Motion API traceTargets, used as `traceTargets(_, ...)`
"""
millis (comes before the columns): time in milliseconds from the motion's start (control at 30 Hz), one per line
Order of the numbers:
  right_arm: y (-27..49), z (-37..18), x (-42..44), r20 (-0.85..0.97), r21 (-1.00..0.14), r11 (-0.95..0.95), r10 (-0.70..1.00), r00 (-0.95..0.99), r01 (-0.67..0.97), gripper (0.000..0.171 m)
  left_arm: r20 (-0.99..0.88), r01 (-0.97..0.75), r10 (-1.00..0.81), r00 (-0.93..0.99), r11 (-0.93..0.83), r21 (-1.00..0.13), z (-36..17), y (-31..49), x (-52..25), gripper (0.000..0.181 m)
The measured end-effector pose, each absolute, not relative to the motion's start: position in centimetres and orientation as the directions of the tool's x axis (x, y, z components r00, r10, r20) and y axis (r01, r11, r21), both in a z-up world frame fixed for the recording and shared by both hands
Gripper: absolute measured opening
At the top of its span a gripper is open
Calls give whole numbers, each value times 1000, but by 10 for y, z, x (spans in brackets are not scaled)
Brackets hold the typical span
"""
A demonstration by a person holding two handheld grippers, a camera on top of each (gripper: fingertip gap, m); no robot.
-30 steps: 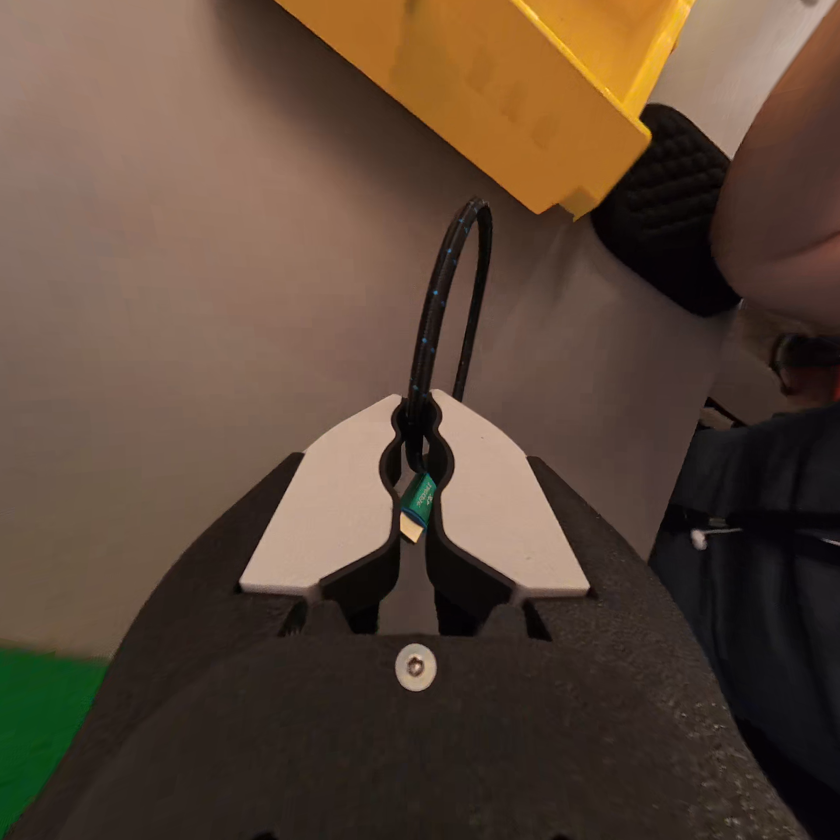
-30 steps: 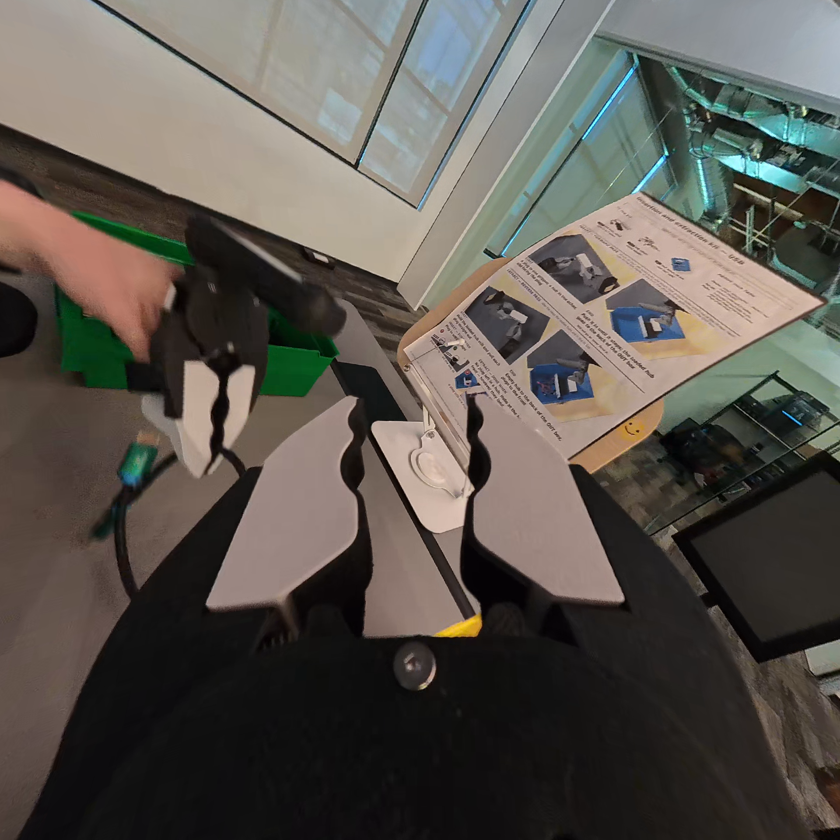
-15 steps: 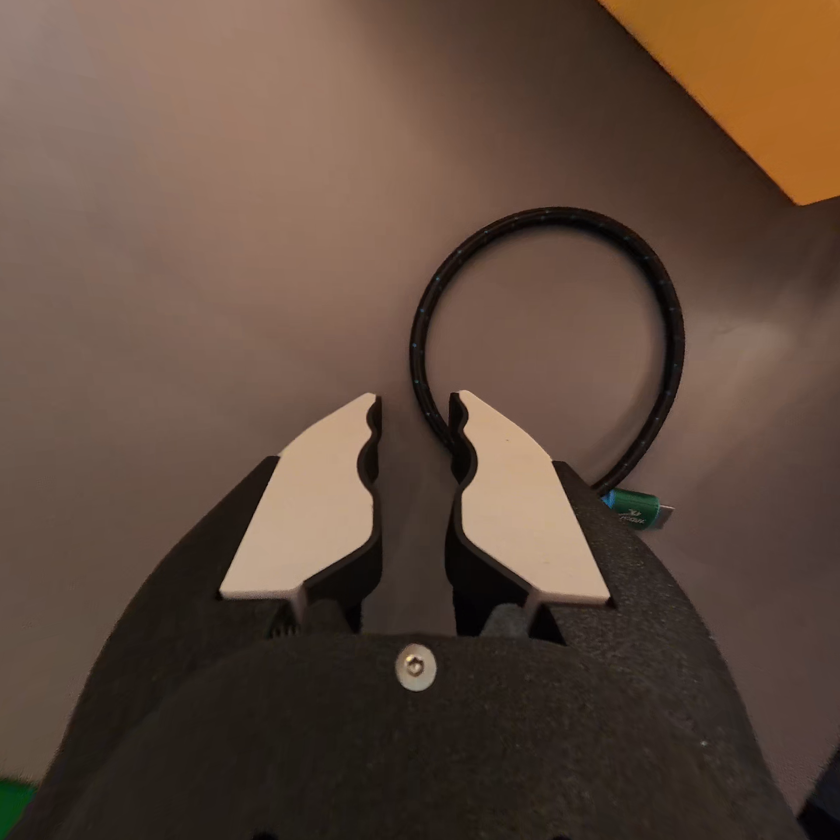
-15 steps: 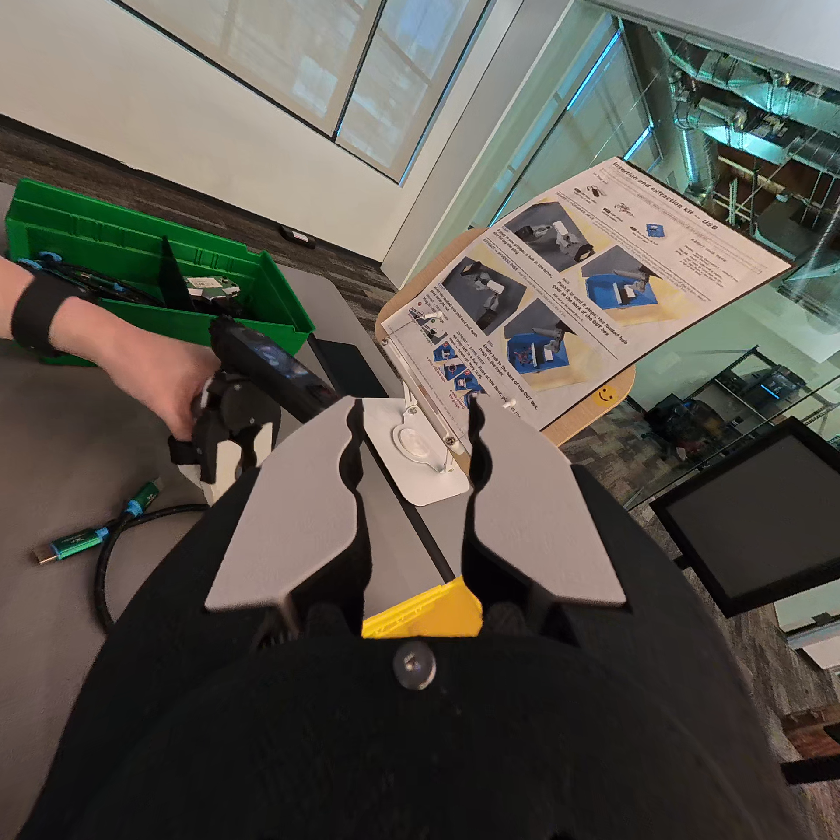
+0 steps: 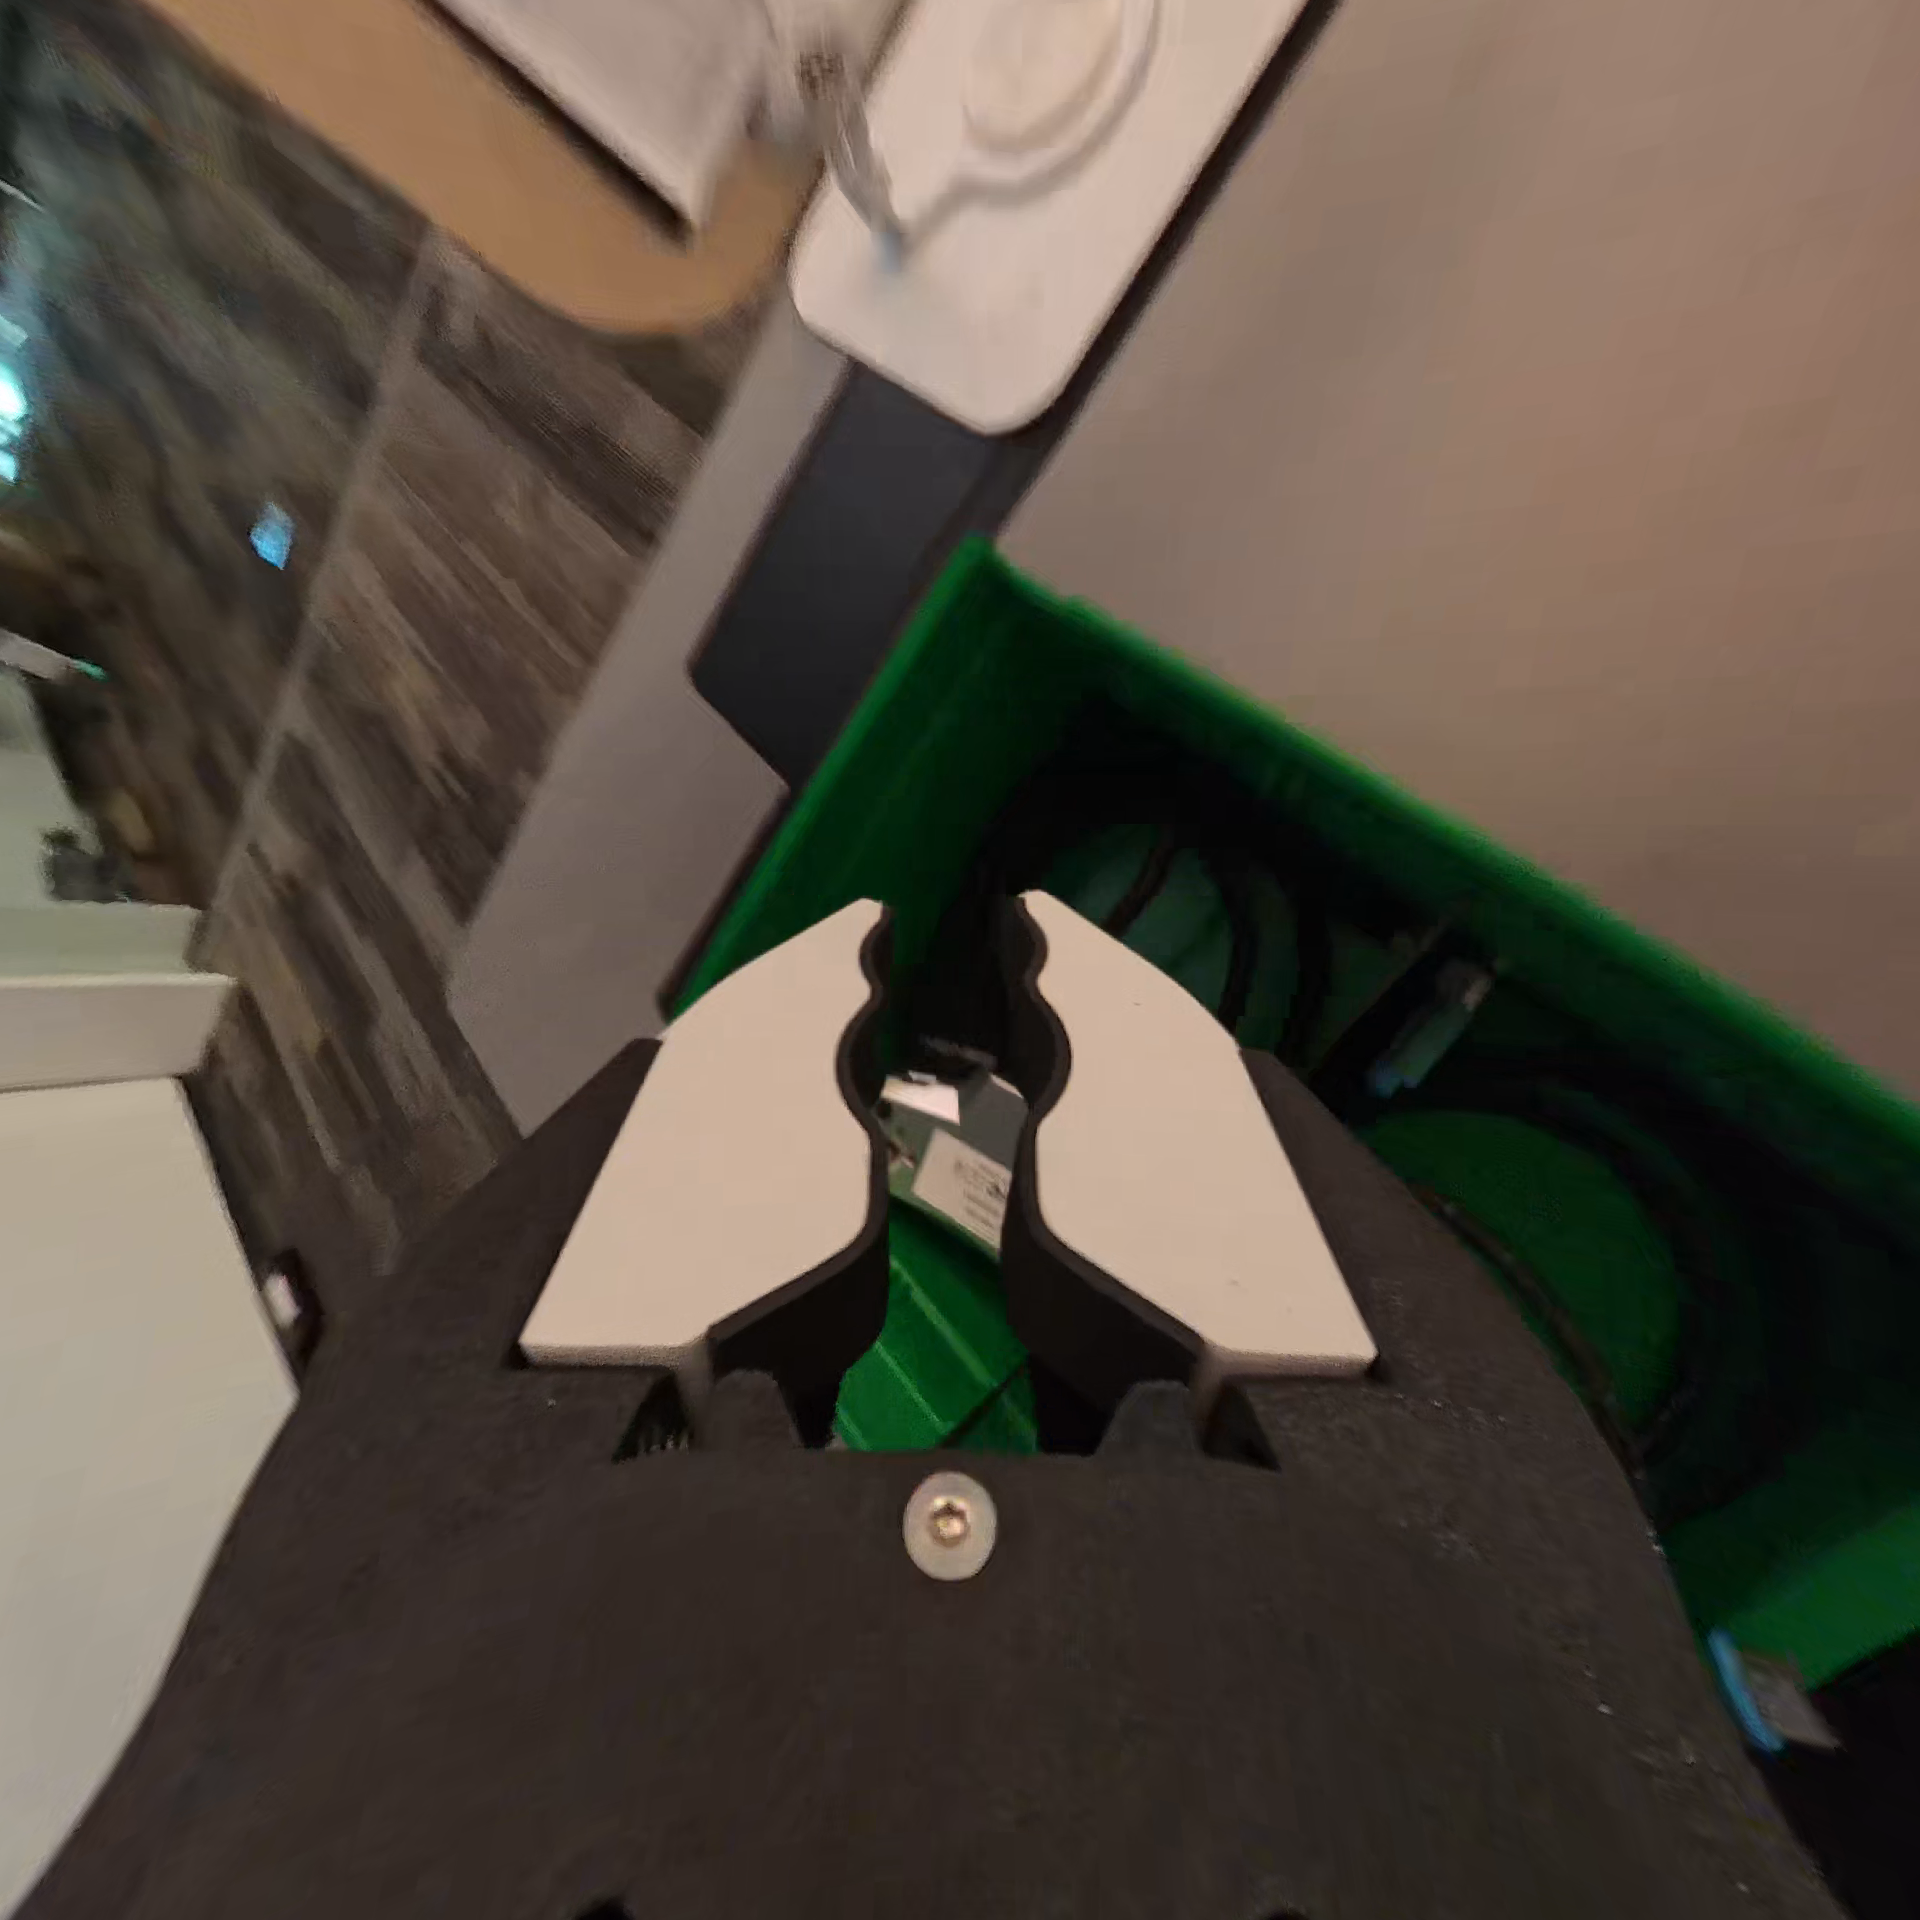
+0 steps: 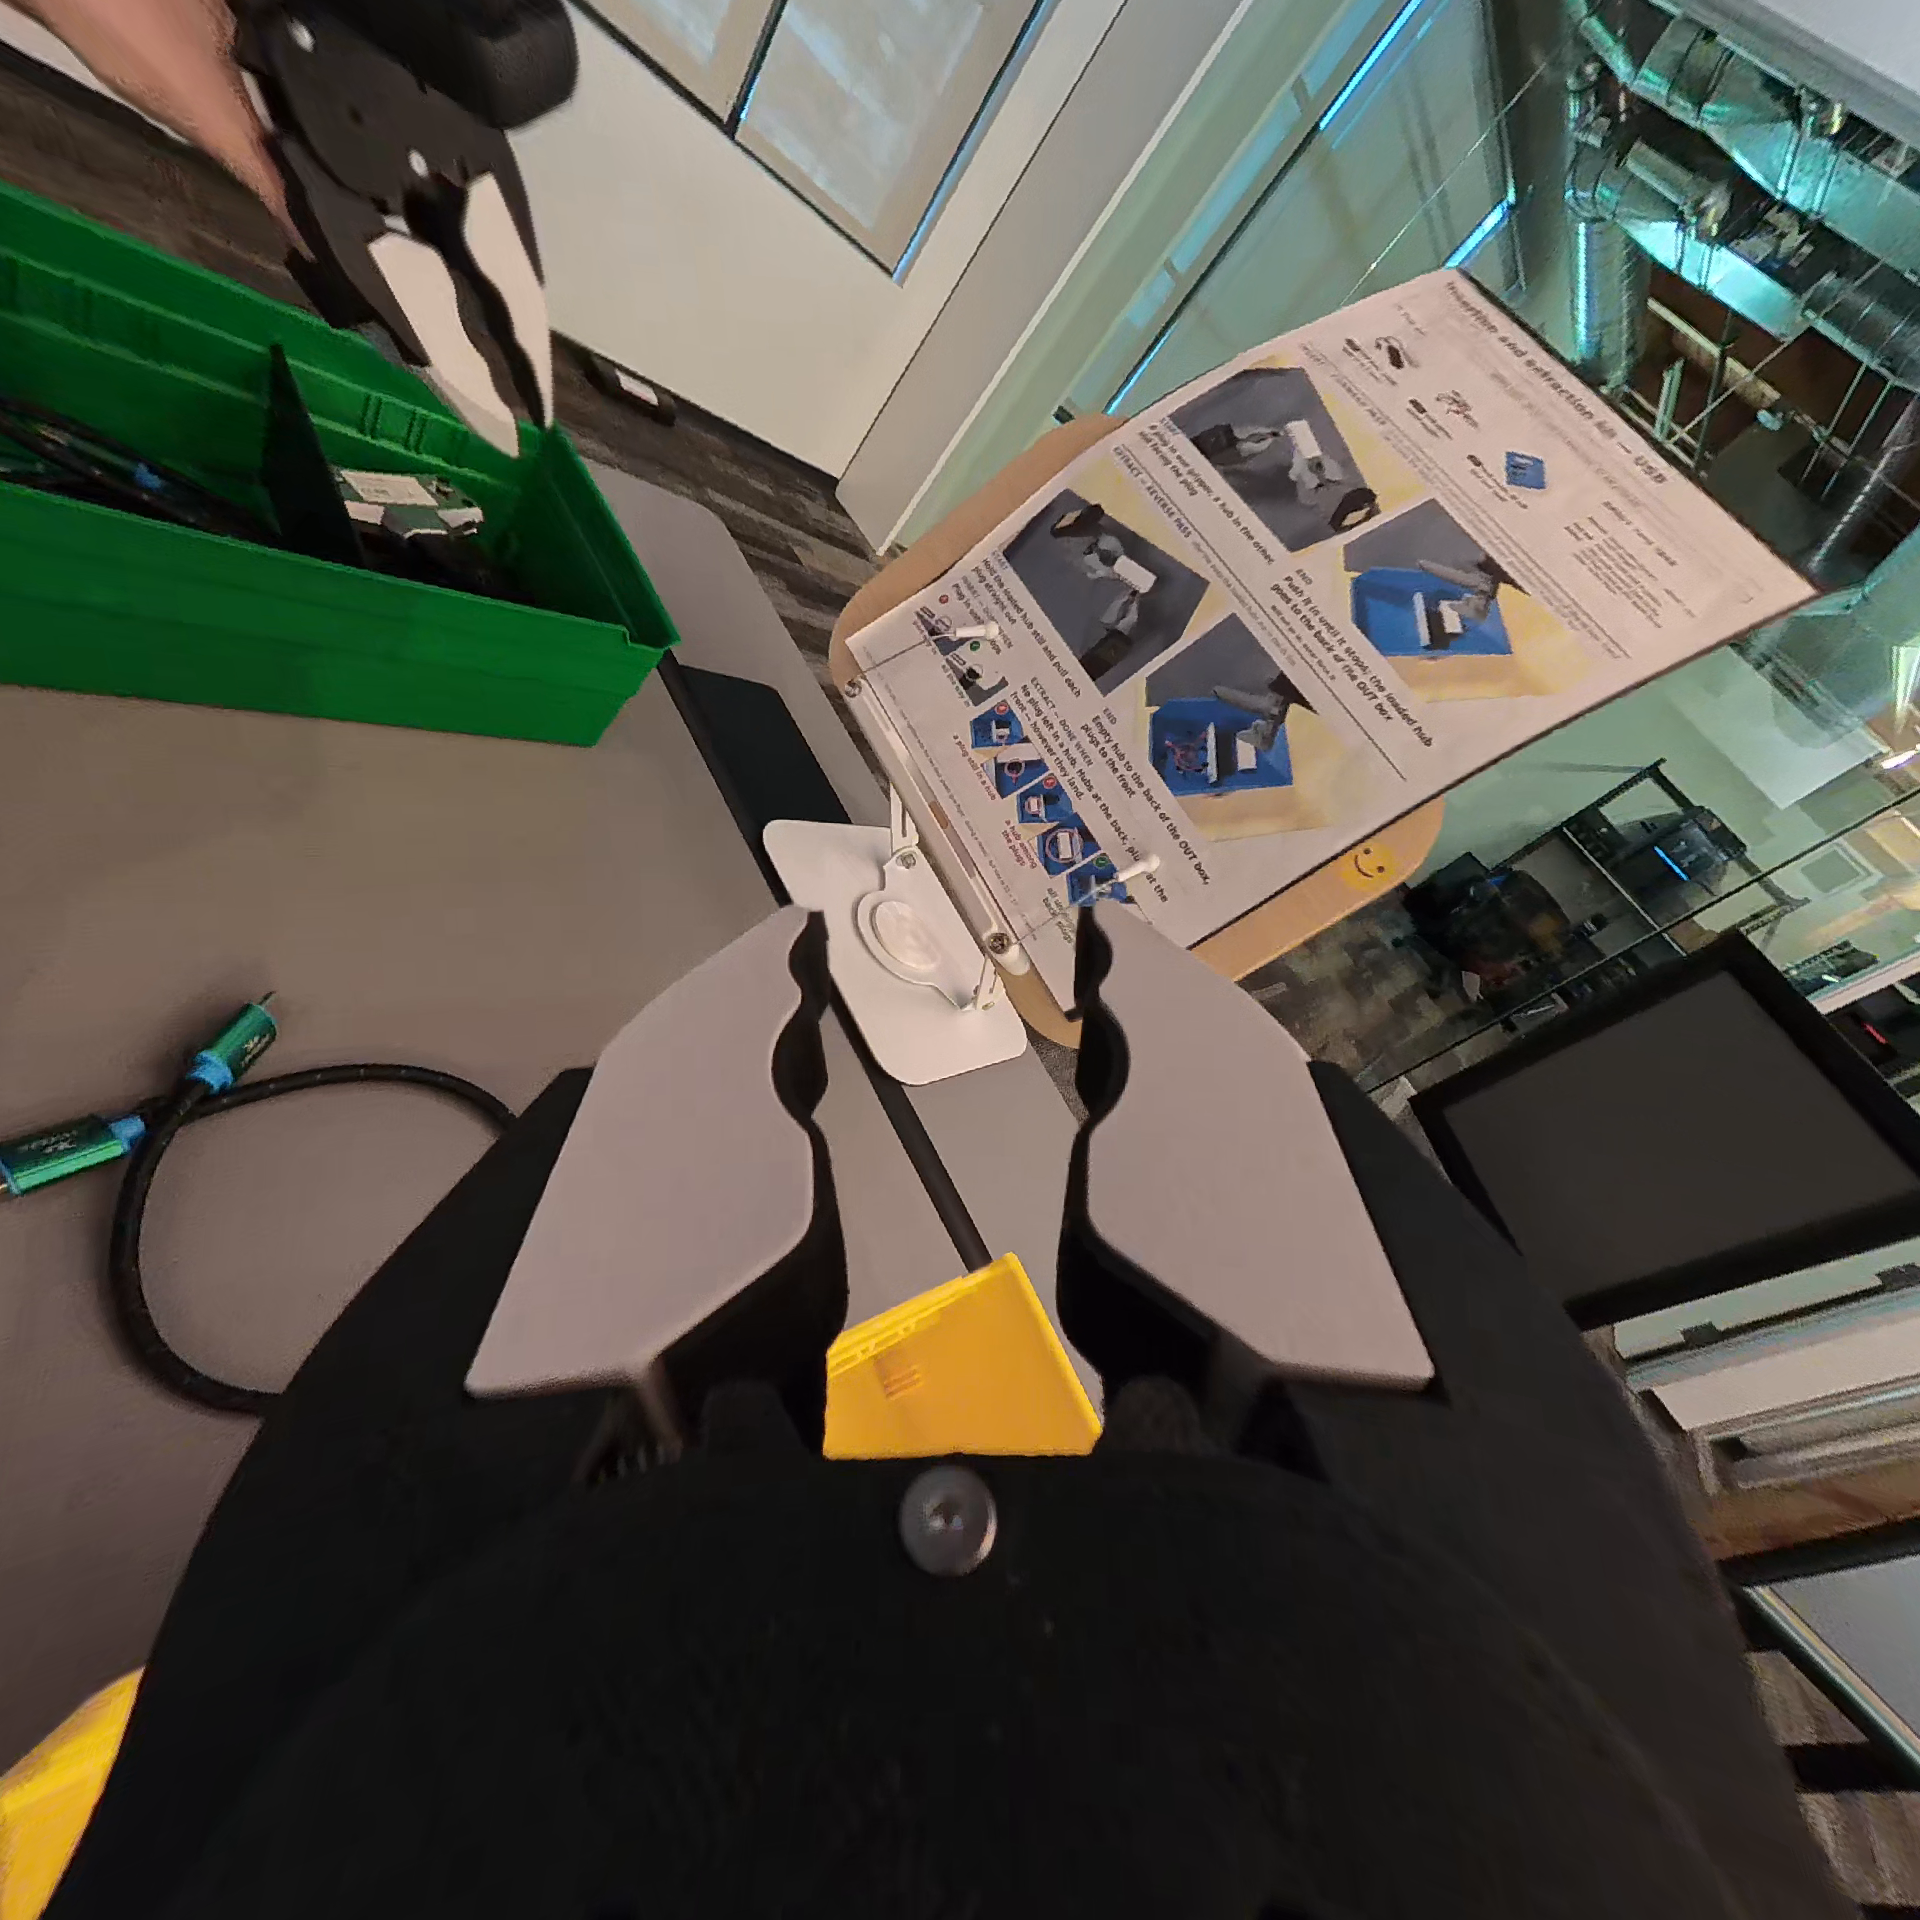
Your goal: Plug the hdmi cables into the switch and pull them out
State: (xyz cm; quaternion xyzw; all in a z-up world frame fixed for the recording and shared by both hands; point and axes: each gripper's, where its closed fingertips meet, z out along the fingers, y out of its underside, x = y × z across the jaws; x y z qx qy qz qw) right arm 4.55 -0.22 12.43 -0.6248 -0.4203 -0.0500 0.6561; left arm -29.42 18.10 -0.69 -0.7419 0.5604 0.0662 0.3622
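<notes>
A black braided HDMI cable (image 6: pixel 156 1247) with green plugs (image 6: pixel 239 1039) lies in a loop on the grey table, left of my right gripper. The switch (image 6: pixel 405 499), a small grey-green box with white labels, lies in the green bin (image 6: pixel 312 623). My left gripper (image 6: pixel 525 431) hovers over that bin, slightly open and empty. In the left wrist view the switch (image 5: pixel 966 1132) shows through the gap of the left gripper (image 5: pixel 954 912), down in the bin (image 5: pixel 1558 935). My right gripper (image 6: pixel 945 925) is open and empty above the table.
The green bin also holds dark cables behind a black divider. A yellow bin corner (image 6: pixel 956 1361) sits under my right gripper. An instruction sheet (image 6: pixel 1299 623) leans on a white stand (image 6: pixel 904 966) at the table edge. A dark screen (image 6: pixel 1662 1143) stands beyond. Some 40 cm of space lies between my two pairs of fingers. Measured from the fingertips, the switch (image 5: pixel 966 1132) is 12 cm or so from the left gripper and 50 cm from the right. Look for it in the right wrist view (image 6: pixel 424 509) too.
My left gripper opened and let go of the HDMI cable, which now lies on the table. It then rose and swung over the green bin. My right gripper stayed open.
</notes>
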Motion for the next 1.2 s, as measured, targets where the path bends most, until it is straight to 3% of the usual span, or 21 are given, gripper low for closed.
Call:
traceTargets(167, 0, 114, 33, 624, -761, 212, 496, 604, 613, 47, -299, -893, -868, 397, -291, -342, -72, 191, -320, 38)
traceTargets(333, 5, 107, 45, 609, -765, 163, 496, 619, 623, 47, -263, -940, -907, 328, -286, -185, -106, 197, -328, 51)
traceTargets(600, 9, 103, 47, 581, -786, 157, 520, 626, 598, 47, -306, -967, -918, 250, -253, -30, -132, 203, -329, 20)
traceTargets(833, 11, 101, 45, 577, -787, 160, 532, 619, 596, 47, -416, -945, -850, 321, -260, -198, -79, 204, -331, 18)
traceTargets(967, 10, 103, 42, 572, -794, 174, 539, 618, 583, 47, -421, -884, -806, 417, -251, -395, -9, 196, -320, 17)
traceTargets(1100, 9, 102, 37, 568, -796, 183, 552, 610, 577, 47, -293, -742, -826, 482, -208, -637, 67, 169, -288, 12)
traceTargets(1200, 8, 101, 24, 559, -803, 203, 582, 590, 561, 47, -229, -647, -845, 483, -168, -744, 112, 145, -261, 12)
